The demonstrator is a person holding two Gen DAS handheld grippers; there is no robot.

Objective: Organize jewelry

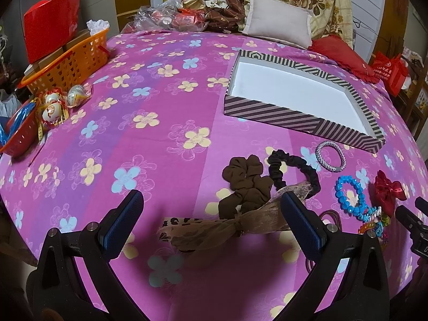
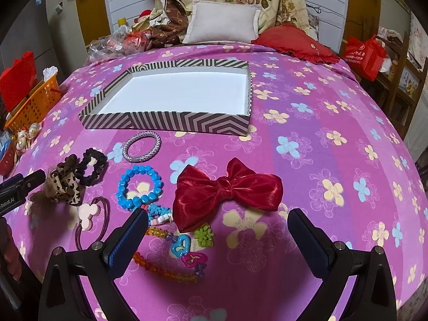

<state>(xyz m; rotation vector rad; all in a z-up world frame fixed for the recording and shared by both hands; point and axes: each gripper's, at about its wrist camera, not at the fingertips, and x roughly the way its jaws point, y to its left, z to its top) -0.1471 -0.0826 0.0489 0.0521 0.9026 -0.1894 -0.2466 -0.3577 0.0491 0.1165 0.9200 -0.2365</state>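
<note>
Red bow (image 2: 227, 190) between spread right hand-held gripper (image 2: 218, 223) fingers

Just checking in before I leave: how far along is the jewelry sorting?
Nothing looks done: the striped box is empty. Nothing is in hand; the left gripper and right gripper hover with jaws open. Left: red bow, blue bead bracelet, silver bangle, scrunchies and small pieces on the bedspread.

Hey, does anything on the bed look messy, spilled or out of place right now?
Nothing is spilled or broken. The striped box is empty, while the red bow, blue bead bracelet and black scrunchie lie loose on the bedspread in front of it.
</note>
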